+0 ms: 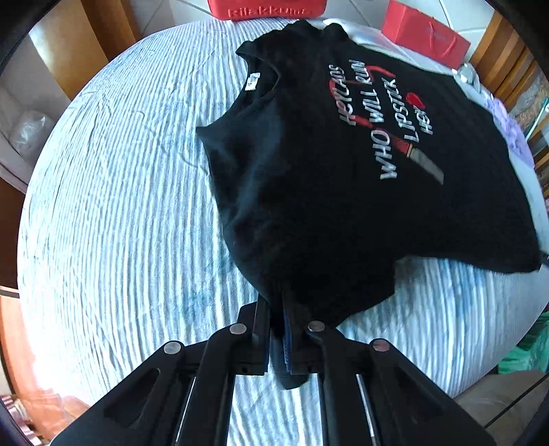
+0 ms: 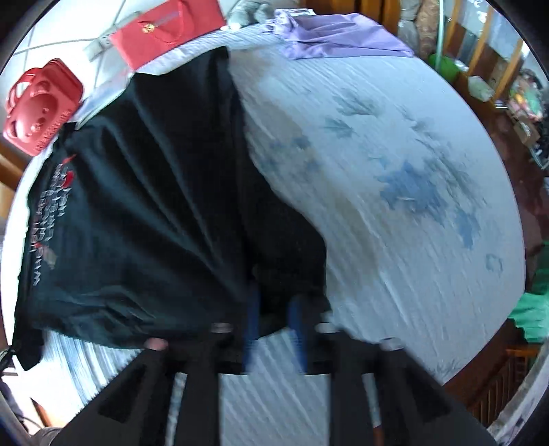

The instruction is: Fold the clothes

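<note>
Left wrist view: the left gripper [image 1: 279, 329] enters from 6 o'clock, its 2 black fingers [image 1: 260, 326] drawn almost together and clamped on a bunched edge of the black cotton T-shirt with white and red lettering [image 1: 326, 178]. From that pinch the shirt spreads toward 1 o'clock over the pale blue ribbed bedspread [image 1: 120, 206], chest print facing up and its white neck label [image 1: 253, 81] near 12 o'clock. Its far corner at 3 o'clock lifts off the bedspread. Beyond the bed, a red moulded plastic case [image 1: 266, 9] sits at 12 o'clock and a red paper gift bag [image 1: 425, 34] at 1 o'clock. A lilac cloth [image 1: 507, 120] lies at the bed's edge near 3 o'clock.

Right wrist view: the picture is motion-blurred. The right gripper [image 2: 274, 329] comes in from 6 o'clock with its 2 blue-padded fingers [image 2: 252, 322] standing partly apart; black shirt fabric hangs between them, but the blur hides whether the pads press on it. The same T-shirt [image 2: 144, 192] stretches from the fingers toward 10 o'clock, its print at 9 o'clock. The bedspread [image 2: 394, 206], faintly blue-stained, fills the side toward 3 o'clock. The red case [image 2: 41, 109] is at 10 o'clock, the gift bag [image 2: 168, 29] at 11 o'clock, the lilac cloth [image 2: 339, 36] at 1 o'clock.
</note>
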